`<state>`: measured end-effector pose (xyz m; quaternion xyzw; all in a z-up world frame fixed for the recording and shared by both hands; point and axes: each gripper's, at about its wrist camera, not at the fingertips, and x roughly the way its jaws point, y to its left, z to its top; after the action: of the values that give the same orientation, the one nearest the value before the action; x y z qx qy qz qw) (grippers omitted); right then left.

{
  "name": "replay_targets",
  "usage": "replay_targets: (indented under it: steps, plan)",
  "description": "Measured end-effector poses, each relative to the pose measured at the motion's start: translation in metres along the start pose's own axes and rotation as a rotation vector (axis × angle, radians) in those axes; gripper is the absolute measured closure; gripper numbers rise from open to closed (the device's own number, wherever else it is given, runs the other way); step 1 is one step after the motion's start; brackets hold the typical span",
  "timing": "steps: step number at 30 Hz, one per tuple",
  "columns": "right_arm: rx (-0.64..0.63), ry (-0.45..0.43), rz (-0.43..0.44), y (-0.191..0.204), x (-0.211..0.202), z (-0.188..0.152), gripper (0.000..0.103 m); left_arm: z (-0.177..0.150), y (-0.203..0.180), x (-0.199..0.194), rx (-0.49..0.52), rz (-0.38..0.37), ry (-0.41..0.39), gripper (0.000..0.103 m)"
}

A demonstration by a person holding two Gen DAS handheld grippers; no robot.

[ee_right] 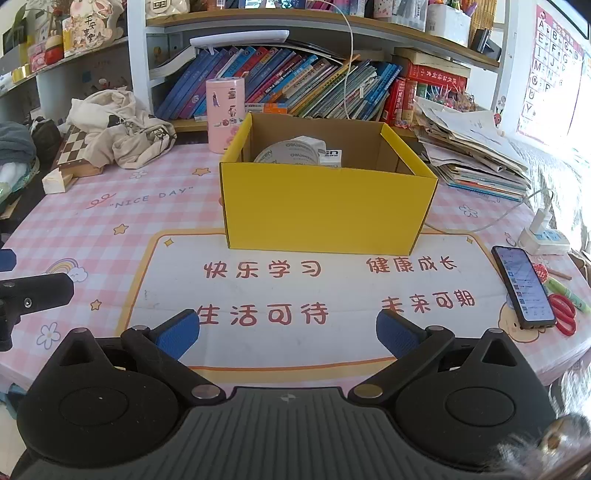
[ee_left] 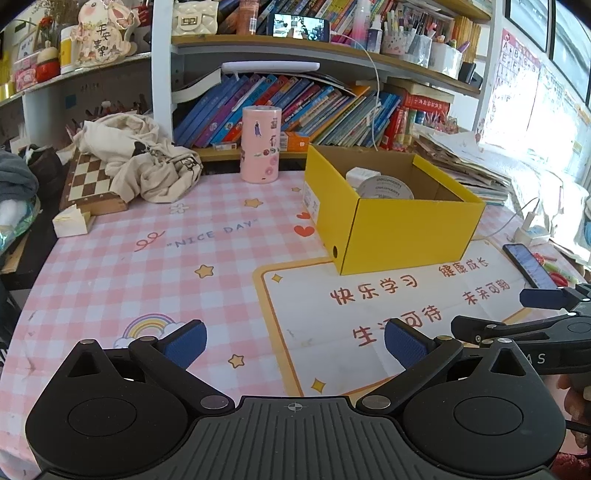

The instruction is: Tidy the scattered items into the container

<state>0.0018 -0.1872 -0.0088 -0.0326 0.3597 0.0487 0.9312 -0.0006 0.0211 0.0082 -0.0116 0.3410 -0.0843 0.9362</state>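
Both tongs, left gripper (ee_left: 293,341) and right gripper (ee_right: 288,330), hover released and empty over the pink checked tablecloth (ee_right: 110,221). The yellow cardboard box (ee_right: 328,210) sits centre, long axis left-right, mouth upward, holding a white tape roll (ee_right: 288,153). Probably finished; scan rightward for strays before withdrawing.

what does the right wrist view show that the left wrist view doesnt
Only the right wrist view shows the red scissors beside the phone and the alphabet chart in full. Only the left wrist view shows the round hole in the yellow box and a phone on the upper shelf. Both show the box holding a tape roll, the pink canister, the chessboard, and open, empty grippers: left gripper, right gripper.
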Motion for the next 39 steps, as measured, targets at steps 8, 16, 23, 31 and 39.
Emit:
replay_targets:
  steps: [8,16,23,31,39]
  plan:
    - [-0.001,0.002,-0.001,-0.0005,0.0007,-0.0007,0.0,0.0001,-0.0008,0.0,0.0,-0.002,0.001,0.0]
    - [-0.007,0.004,0.001,-0.002,0.0011,-0.0013,0.0,-0.0004,-0.0021,-0.001,-0.002,-0.001,0.001,0.0]
    - [-0.013,0.001,0.005,-0.0035,0.0007,-0.0015,0.0,-0.0009,-0.0031,-0.0017,-0.004,0.0,0.003,0.0]
    - [-0.025,0.0,0.006,-0.0012,-0.0011,-0.0015,0.0,-0.002,-0.0011,-0.0003,-0.01,0.01,0.017,0.0]
    - [-0.027,0.001,0.006,-0.0008,-0.0016,-0.0015,0.0,-0.003,0.0006,0.0012,-0.015,0.02,0.031,0.0]
